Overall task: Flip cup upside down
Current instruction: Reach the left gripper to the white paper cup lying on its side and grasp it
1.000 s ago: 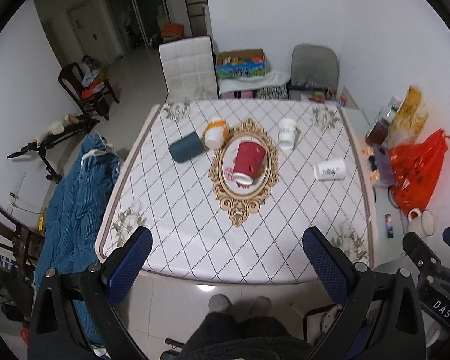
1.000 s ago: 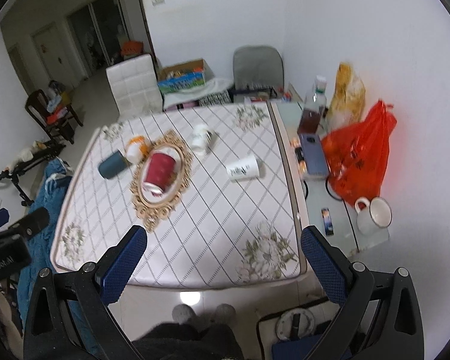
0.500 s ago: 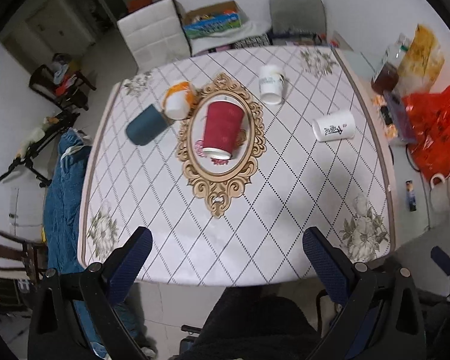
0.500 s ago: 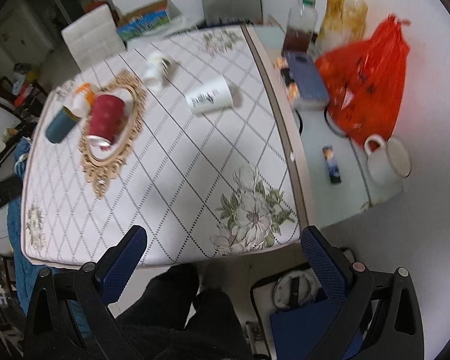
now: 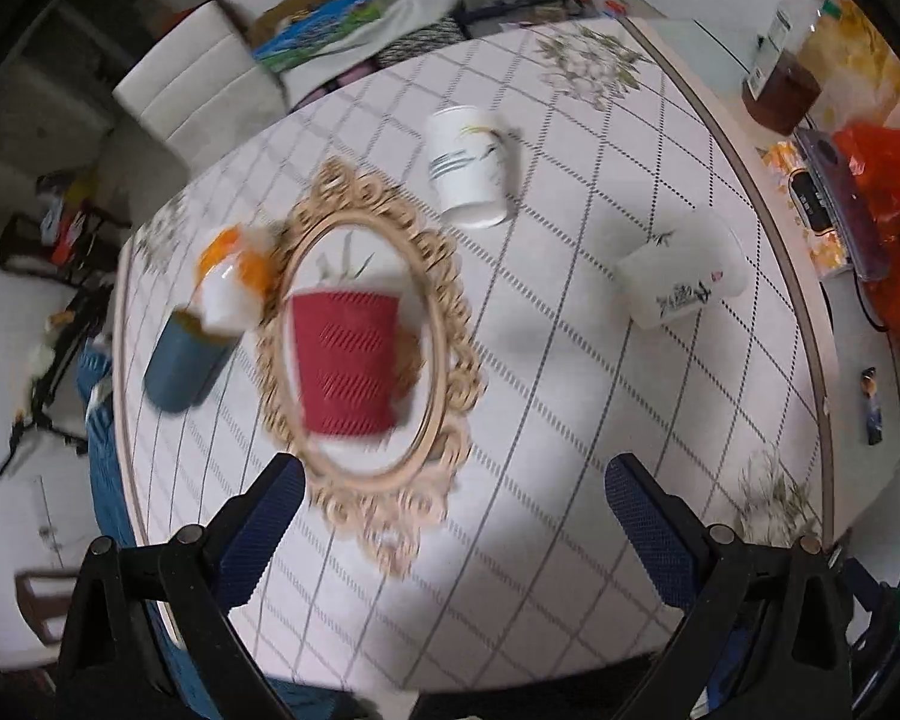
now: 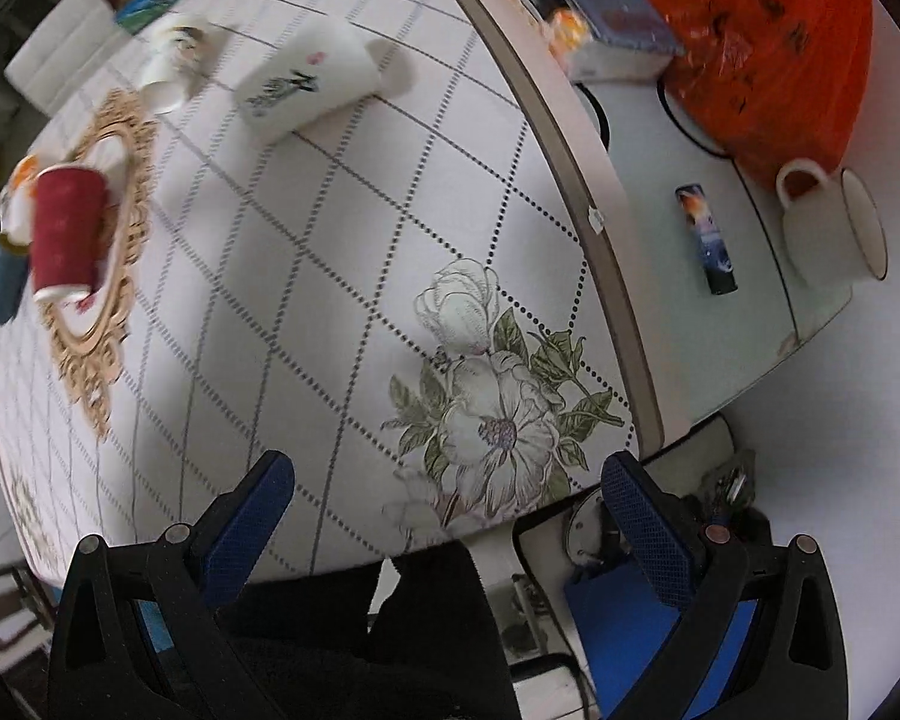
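Observation:
A red ribbed paper cup (image 5: pixel 345 363) lies on its side on an oval gold-framed mirror tray (image 5: pixel 450 384) on the table; it also shows in the right wrist view (image 6: pixel 66 234) at the far left. My left gripper (image 5: pixel 450 510) is open and empty above the table, just short of the tray's near end. My right gripper (image 6: pixel 447 498) is open and empty over the table's near right corner, above a printed flower (image 6: pixel 492 414). Both views are motion-blurred.
Other cups lie on the table: a blue one (image 5: pixel 183 363), an orange-white one (image 5: pixel 231 276), and two white ones (image 5: pixel 468 171) (image 5: pixel 681 285). A side shelf to the right holds an orange bag (image 6: pixel 762 54), a mug (image 6: pixel 834 234), a lighter (image 6: pixel 705 237) and a book (image 6: pixel 606 0).
Both grippers have dropped toward the table and moved forward. The left now sits close over the tray and red cup. The right has swung to the table's near right corner.

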A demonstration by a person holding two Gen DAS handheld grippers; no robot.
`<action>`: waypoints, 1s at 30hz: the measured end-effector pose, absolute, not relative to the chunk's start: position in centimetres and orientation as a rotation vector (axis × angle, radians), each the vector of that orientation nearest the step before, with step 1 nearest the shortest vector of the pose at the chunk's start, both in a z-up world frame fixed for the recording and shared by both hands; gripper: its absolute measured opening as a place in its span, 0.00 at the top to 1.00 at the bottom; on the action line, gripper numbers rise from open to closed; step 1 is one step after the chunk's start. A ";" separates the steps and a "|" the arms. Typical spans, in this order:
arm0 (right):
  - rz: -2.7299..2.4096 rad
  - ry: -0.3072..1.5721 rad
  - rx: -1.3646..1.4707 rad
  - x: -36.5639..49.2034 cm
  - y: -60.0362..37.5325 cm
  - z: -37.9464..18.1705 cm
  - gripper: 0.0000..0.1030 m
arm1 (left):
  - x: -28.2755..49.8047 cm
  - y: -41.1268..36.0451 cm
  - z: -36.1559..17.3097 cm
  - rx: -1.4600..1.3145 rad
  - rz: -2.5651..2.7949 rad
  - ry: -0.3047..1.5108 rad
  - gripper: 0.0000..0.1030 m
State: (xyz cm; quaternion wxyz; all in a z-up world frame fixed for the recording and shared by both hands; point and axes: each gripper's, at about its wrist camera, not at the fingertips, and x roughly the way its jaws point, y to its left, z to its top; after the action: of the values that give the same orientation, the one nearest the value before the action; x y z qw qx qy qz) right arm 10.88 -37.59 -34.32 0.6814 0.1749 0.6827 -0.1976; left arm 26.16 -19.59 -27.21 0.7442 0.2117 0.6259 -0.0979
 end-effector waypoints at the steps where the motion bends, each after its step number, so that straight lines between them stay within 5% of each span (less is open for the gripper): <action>1: -0.452 1.539 0.403 11.1 -37.8 -34.7 0.00 | 26.9 -20.5 -28.0 0.497 -0.230 1.375 0.00; 16: -0.558 1.626 0.511 12.8 -41.8 -39.2 0.00 | 28.4 -34.2 -35.0 1.091 -0.684 1.204 0.00; 30: -0.618 1.635 0.567 12.9 -43.4 -39.6 0.00 | 28.5 -38.6 -39.4 1.211 -0.858 1.211 0.03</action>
State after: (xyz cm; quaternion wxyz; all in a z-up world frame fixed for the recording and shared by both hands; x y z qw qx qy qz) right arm 12.89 -43.37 -39.62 0.6067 0.2454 0.7073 -0.2674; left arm 28.45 -38.60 -39.37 0.5753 0.5169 0.5173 -0.3666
